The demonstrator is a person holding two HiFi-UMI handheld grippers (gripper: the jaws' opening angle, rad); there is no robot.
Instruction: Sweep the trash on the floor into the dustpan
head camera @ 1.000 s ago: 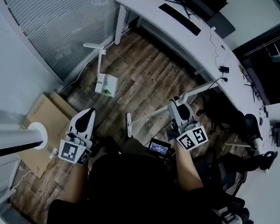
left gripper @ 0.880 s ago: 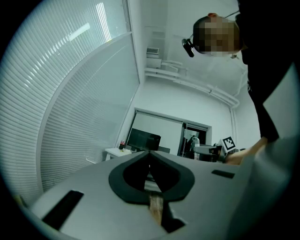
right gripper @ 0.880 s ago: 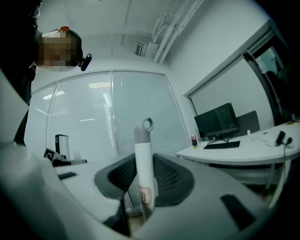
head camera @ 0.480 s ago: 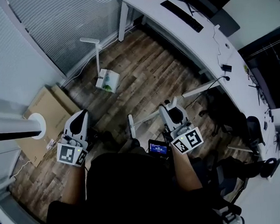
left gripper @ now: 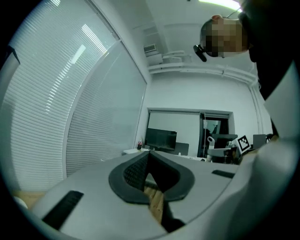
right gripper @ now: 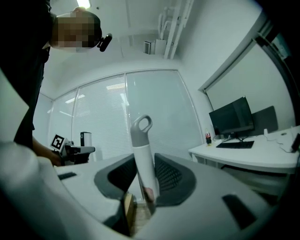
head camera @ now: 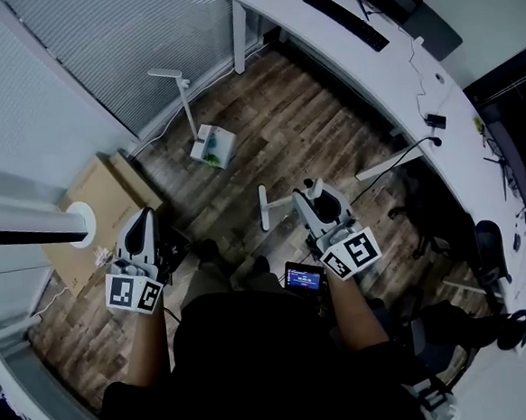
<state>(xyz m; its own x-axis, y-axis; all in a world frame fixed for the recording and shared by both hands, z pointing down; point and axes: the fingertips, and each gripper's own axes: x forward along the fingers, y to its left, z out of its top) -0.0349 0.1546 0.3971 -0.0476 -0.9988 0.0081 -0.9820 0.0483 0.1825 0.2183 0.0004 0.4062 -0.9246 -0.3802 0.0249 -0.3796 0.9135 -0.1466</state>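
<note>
The broom (head camera: 263,209) stands out on the open floor in front of the white desk (head camera: 370,69), its white head bar low over the boards on the side away from the desk. The dustpan (head camera: 215,148) stands farther along the desk's front, toward its end leg, near the slatted blinds (head camera: 122,34). The floor (head camera: 303,138) is brown wood plank. Flat cardboard (head camera: 95,204) lies well away from the desk.

The right gripper (head camera: 315,200) pinches the broom's white stick between its pads. The left gripper (head camera: 143,225), farther from the desk, has its jaws pressed together with nothing in them.

The broom's long axis runs nearly upright, leaning a little, with the grey loop end up and the head end down.
</note>
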